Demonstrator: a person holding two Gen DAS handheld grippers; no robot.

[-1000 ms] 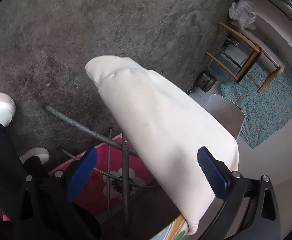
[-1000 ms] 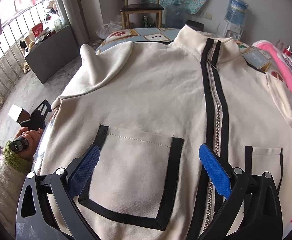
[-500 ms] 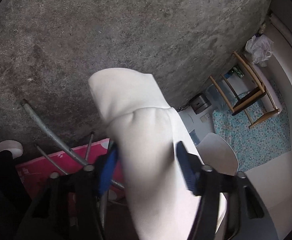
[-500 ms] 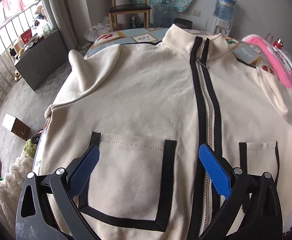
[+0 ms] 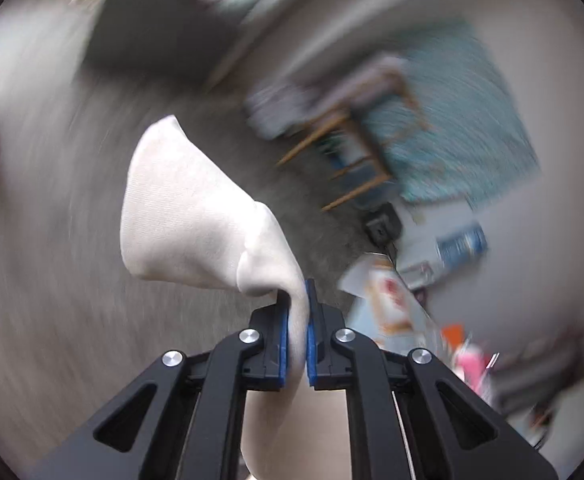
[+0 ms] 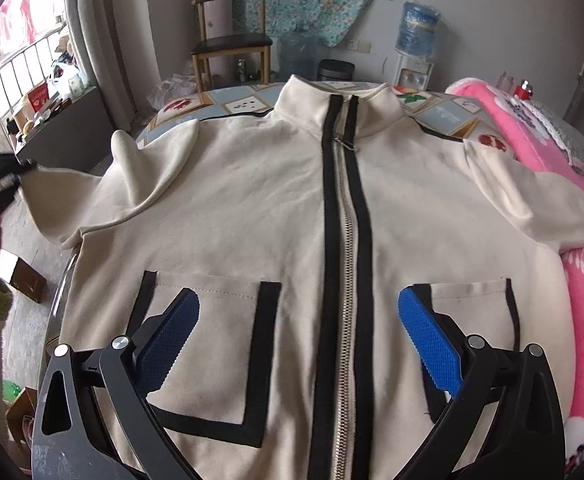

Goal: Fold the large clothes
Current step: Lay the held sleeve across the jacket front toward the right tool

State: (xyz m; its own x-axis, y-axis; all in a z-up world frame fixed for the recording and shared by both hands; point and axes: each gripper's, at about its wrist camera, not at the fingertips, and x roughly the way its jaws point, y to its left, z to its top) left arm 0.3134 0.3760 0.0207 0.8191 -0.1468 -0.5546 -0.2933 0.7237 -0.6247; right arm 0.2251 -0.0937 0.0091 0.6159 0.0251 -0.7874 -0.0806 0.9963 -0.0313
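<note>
Right wrist view: the cream jacket [image 6: 252,208] lies zipped and flat on the table [image 6: 444,114], no fold made (judging by its spread). The right hand-held gripper [image 6: 298,336] hovers spread; the left hand-held gripper [image 5: 297,344] pinches its sleeve [image 5: 196,216] toward 9 o'clock.
</note>
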